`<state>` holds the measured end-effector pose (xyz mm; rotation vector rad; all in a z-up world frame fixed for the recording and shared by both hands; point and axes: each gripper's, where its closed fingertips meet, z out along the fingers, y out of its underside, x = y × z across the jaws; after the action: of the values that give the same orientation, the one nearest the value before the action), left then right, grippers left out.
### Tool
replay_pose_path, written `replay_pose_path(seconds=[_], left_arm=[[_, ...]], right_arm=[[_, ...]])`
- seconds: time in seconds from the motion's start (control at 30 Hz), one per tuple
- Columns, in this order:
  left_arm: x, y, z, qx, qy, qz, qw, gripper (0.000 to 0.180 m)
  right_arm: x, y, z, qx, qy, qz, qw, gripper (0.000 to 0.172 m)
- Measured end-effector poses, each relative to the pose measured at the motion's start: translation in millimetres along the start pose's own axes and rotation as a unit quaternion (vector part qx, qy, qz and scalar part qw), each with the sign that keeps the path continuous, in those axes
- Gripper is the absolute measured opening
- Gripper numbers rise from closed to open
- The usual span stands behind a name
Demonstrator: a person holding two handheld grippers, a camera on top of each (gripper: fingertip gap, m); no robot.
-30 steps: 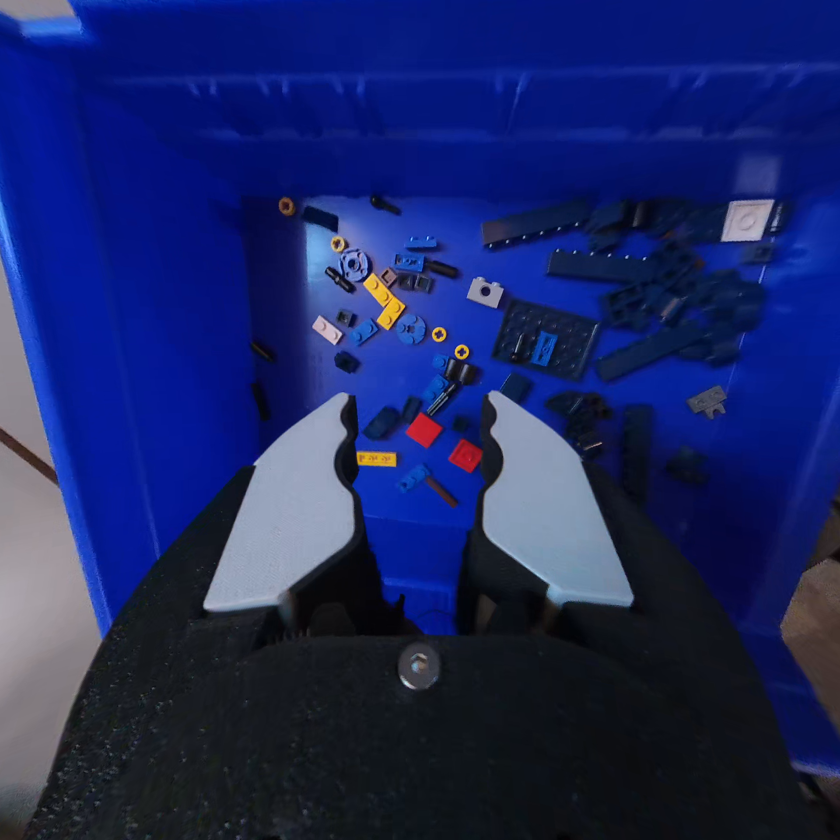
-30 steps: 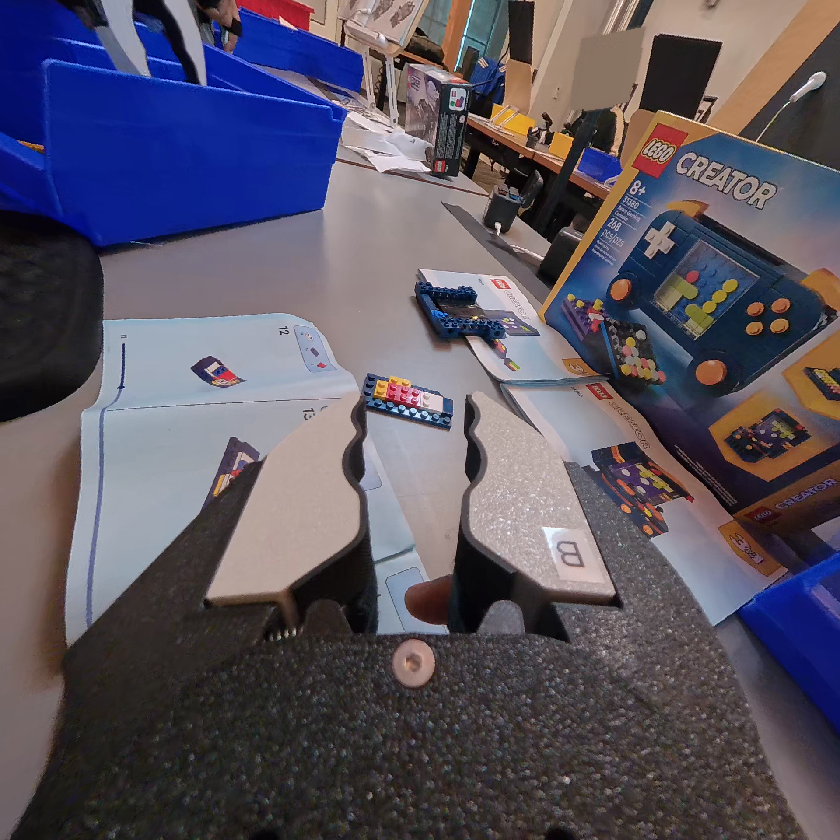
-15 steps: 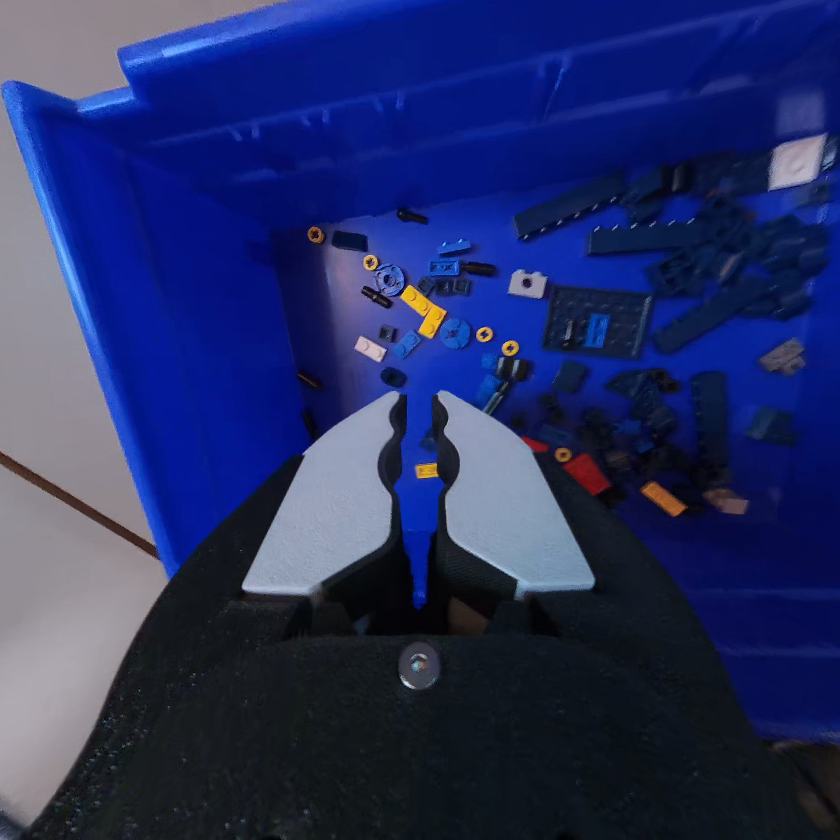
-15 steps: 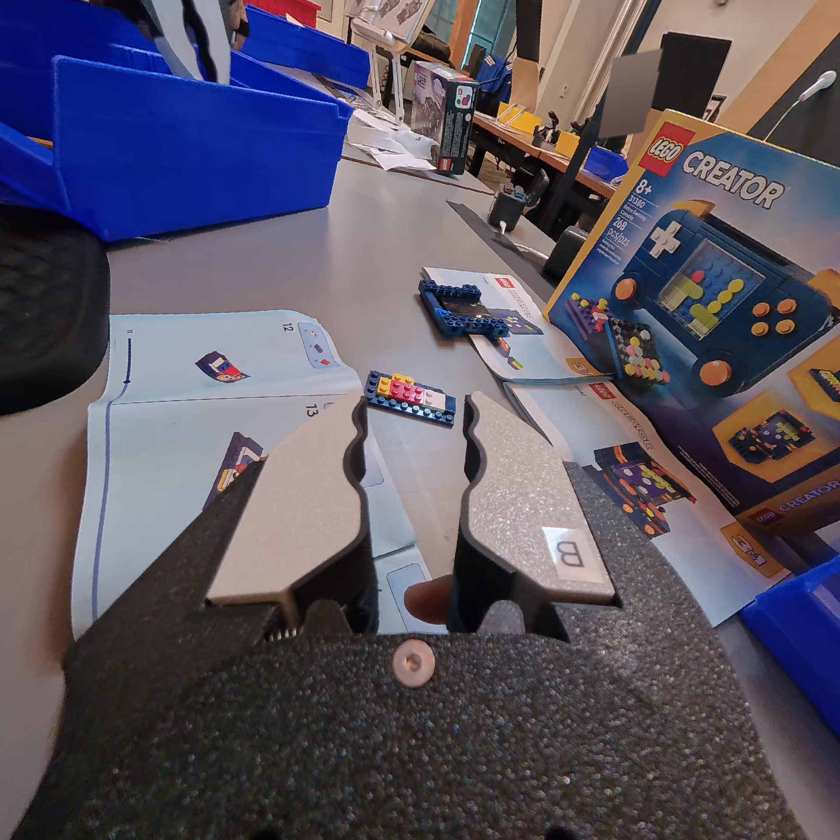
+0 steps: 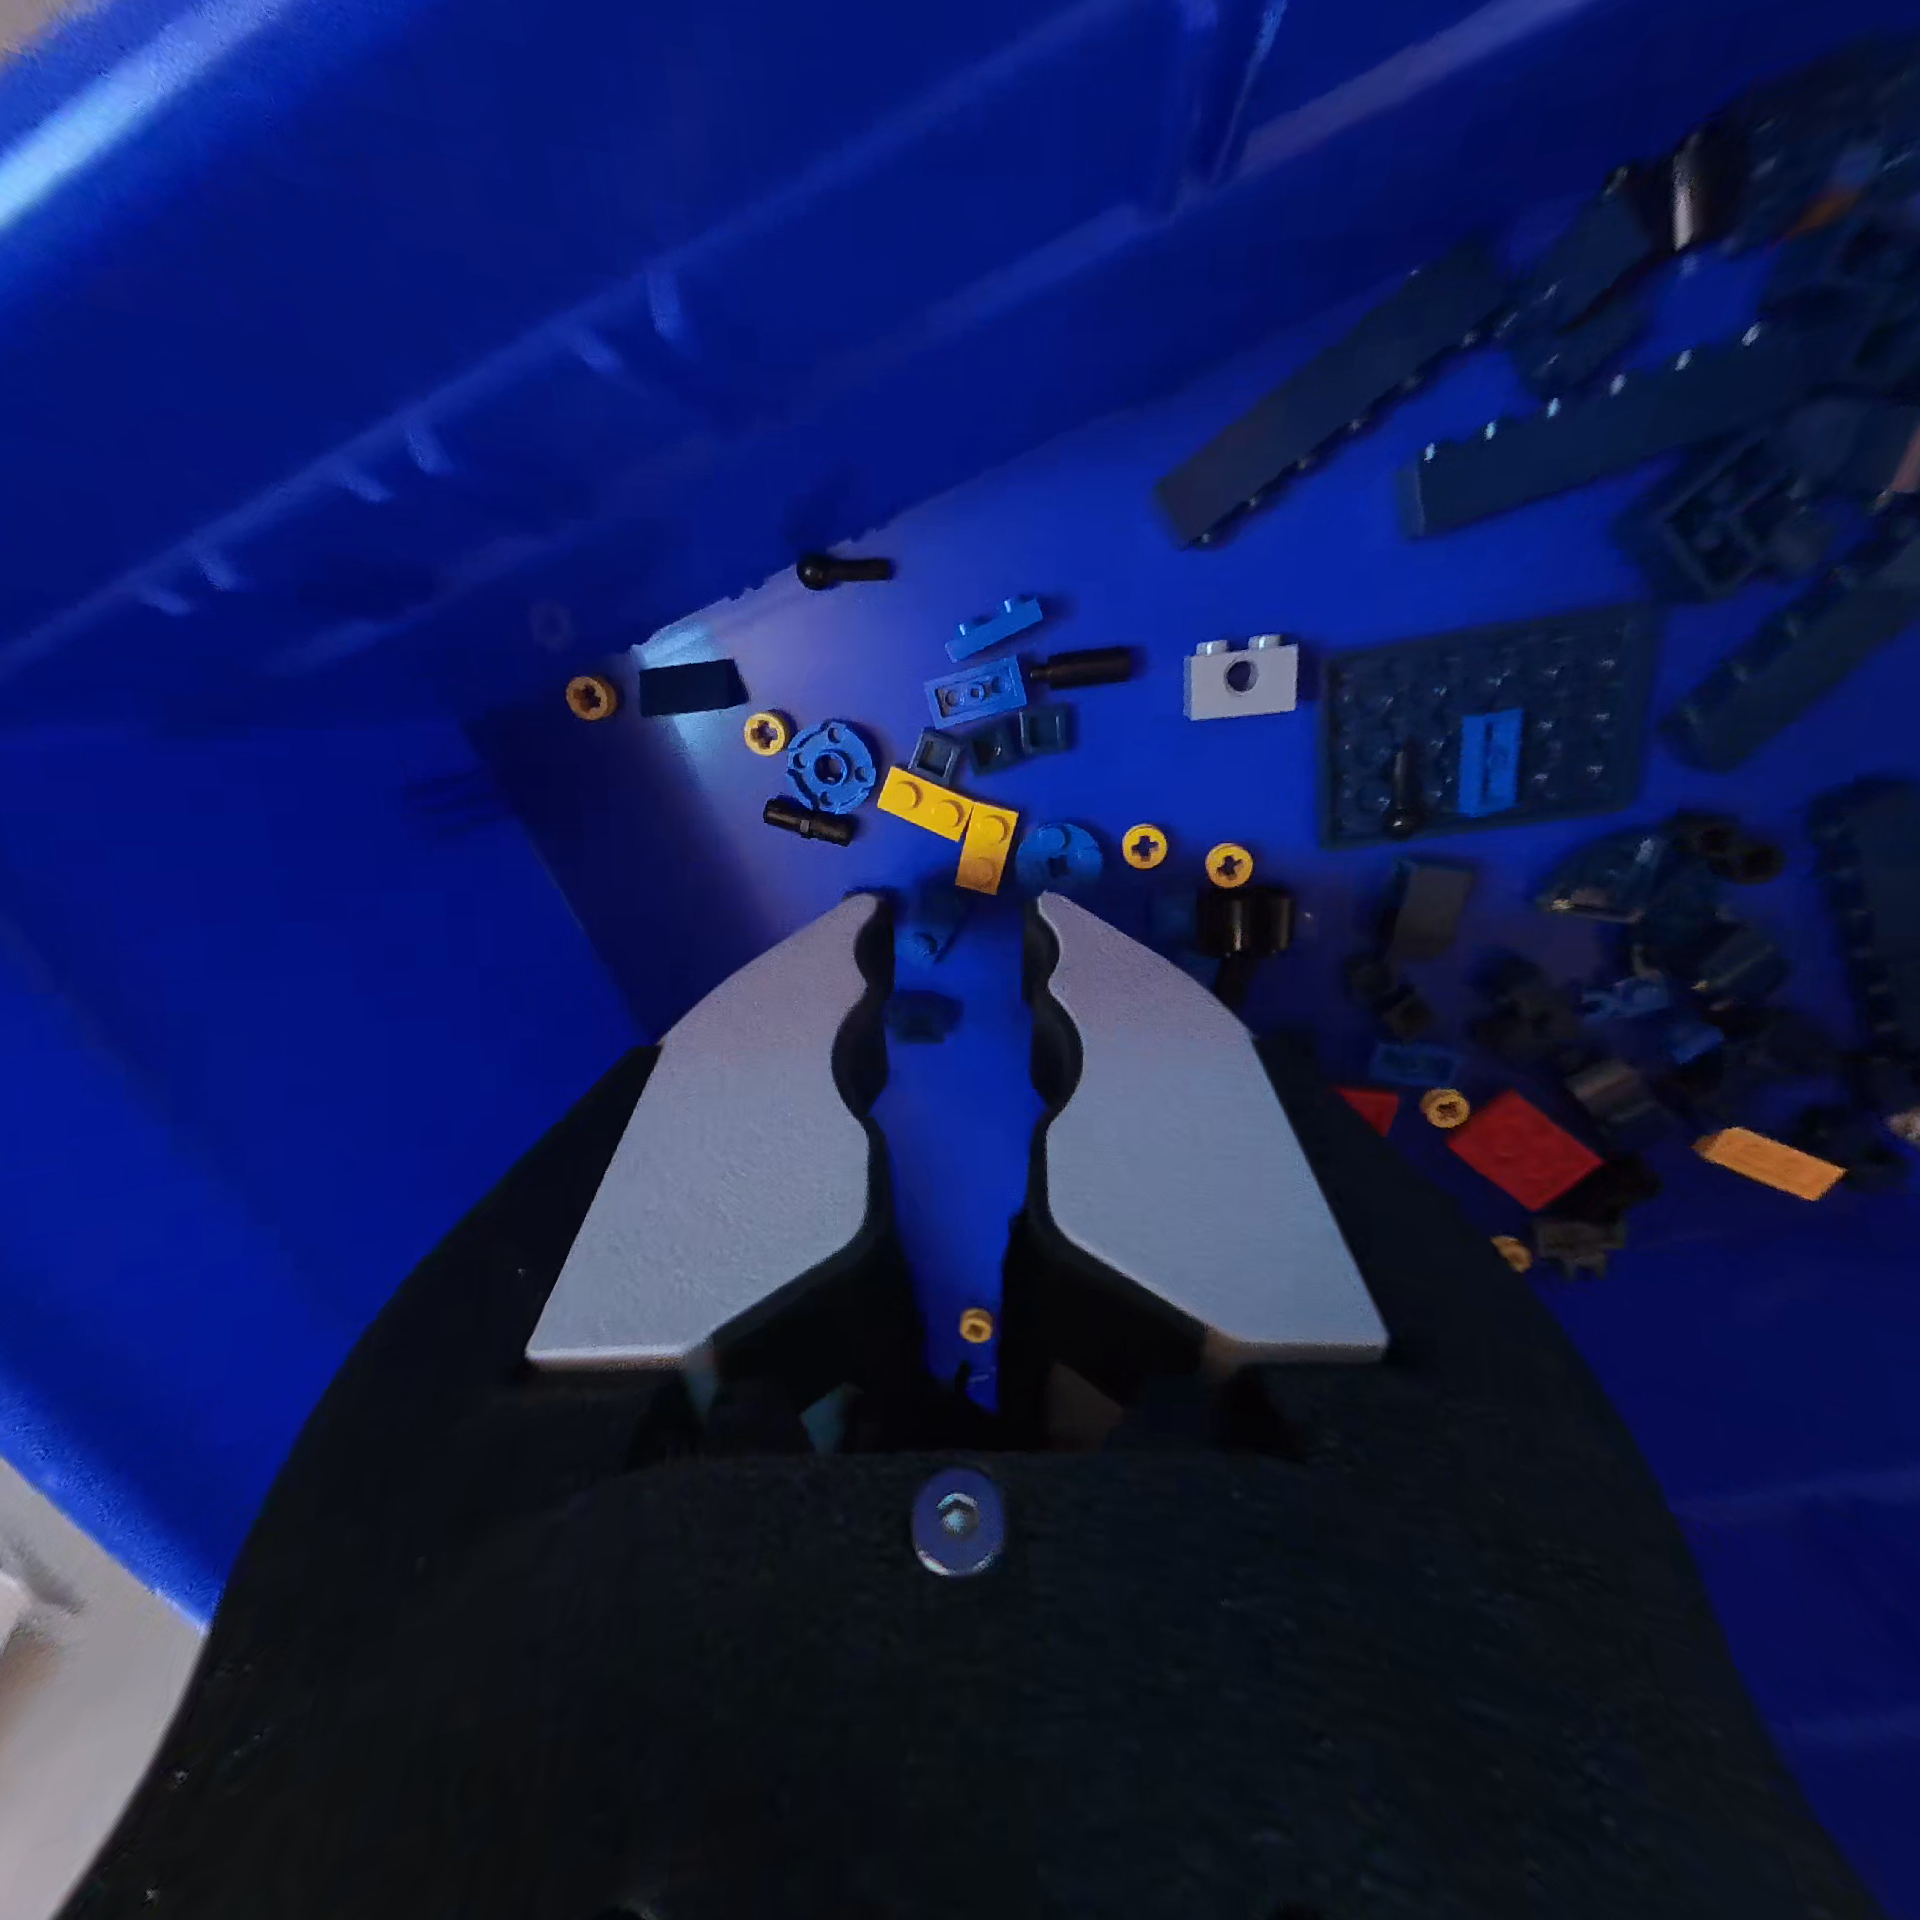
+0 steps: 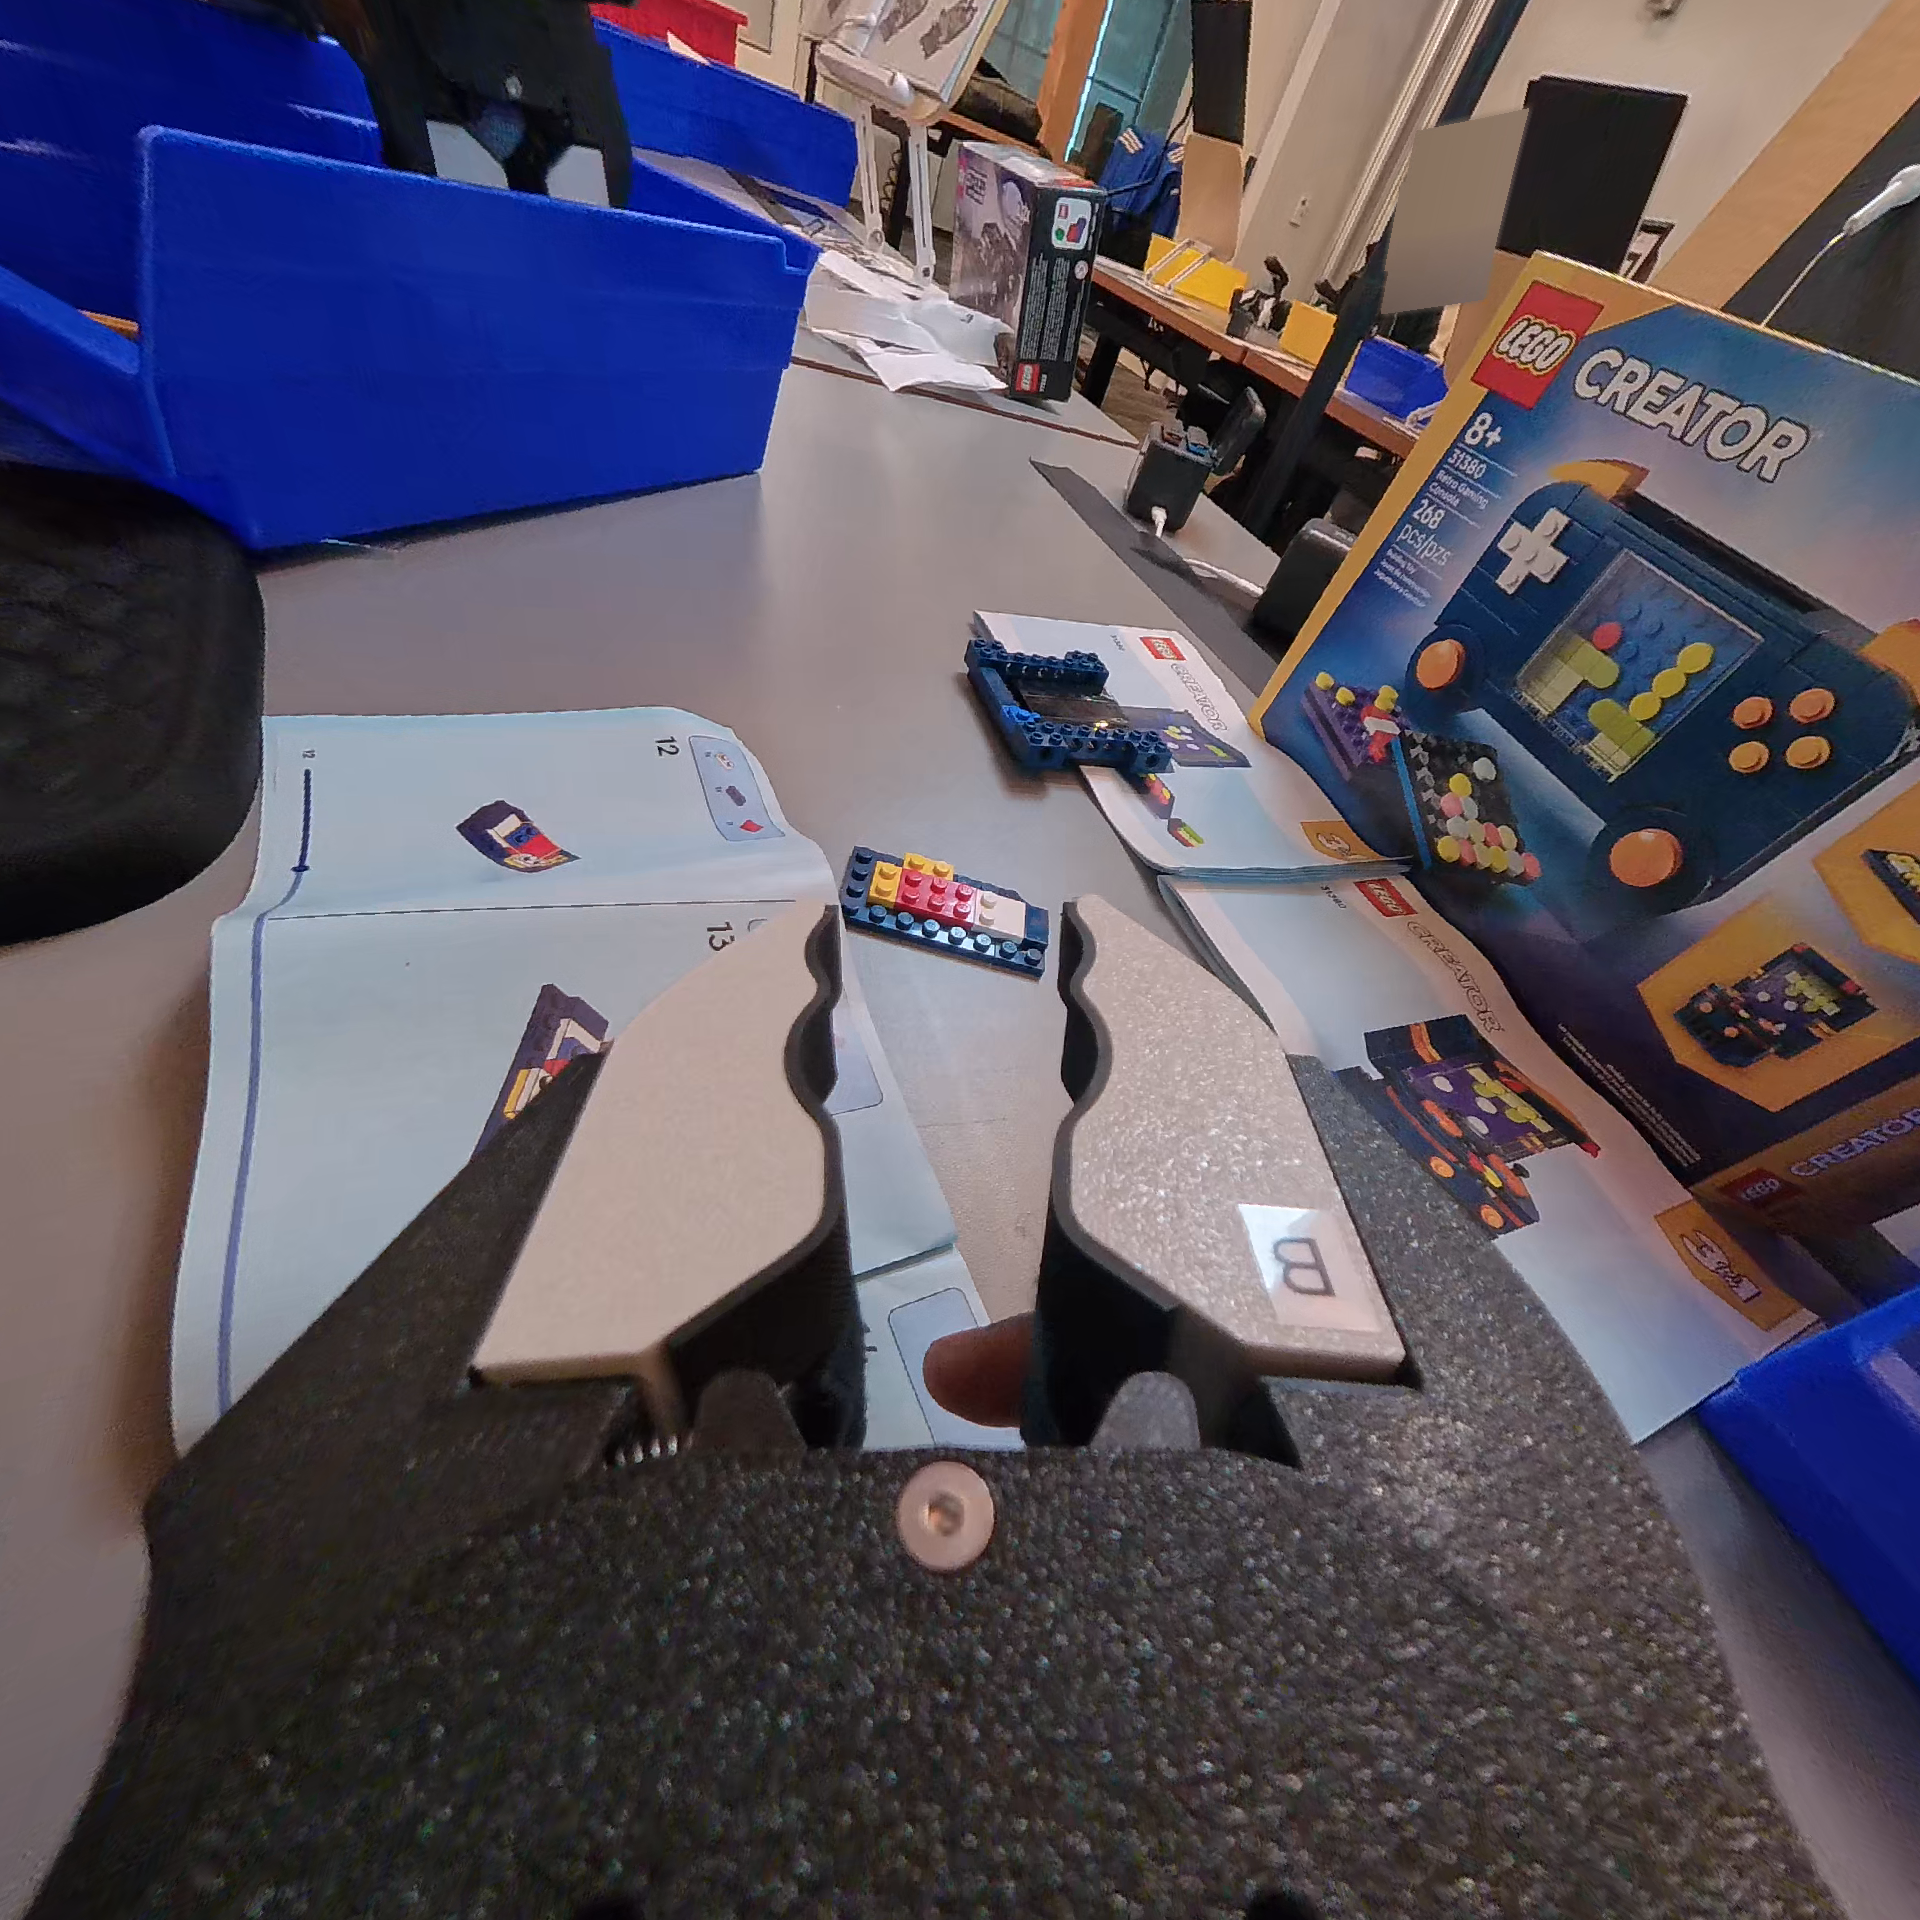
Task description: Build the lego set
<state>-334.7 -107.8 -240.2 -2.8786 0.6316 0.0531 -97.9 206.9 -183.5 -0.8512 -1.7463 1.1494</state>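
Fingers (image 5: 862, 940) apart, blue piece (image 5: 933, 928) between

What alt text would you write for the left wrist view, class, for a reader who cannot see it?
The left tool, open with nothing between its fingers, points down into a blue bin of loose toy bricks. Just beyond its tips lie two yellow plates, small blue pieces and yellow round studs; dark blue plates lie to the right.

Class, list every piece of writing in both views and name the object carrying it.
Wording not copied; bearers only.
Blue and yellow toy box: logo, title, numbers.
Open pale-blue booklet: step numbers.
Closed booklets: logos.
White sticker on a finger: one letter.
Far dark box: too small.
Blue bin view: none.
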Motion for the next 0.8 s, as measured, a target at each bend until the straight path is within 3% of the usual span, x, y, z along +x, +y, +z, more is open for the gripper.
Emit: replay_pose_path(seconds=[0.2, 0.43, 0.8], left_arm=[[-3.7, 8.1, 3.0, 0.009, 0.011, 0.024, 1.000, 0.027], [-0.1, 8.1, 5.7, 0.012, 0.018, 0.048, 0.999, 0.015], [-0.9, 6.6, 6.7, 0.008, 0.008, 0.063, 0.998, 0.013]], right_arm=[[-0.6, -0.3, -0.2, 0.001, -0.001, -0.001, 1.000, 0.040], [-1.0, 0.1, 0.0, 0.000, -0.002, -0.001, 1.000, 0.040], [-2.3, 0.3, 0.2, -0.001, -0.004, -0.004, 1.000, 0.040]])
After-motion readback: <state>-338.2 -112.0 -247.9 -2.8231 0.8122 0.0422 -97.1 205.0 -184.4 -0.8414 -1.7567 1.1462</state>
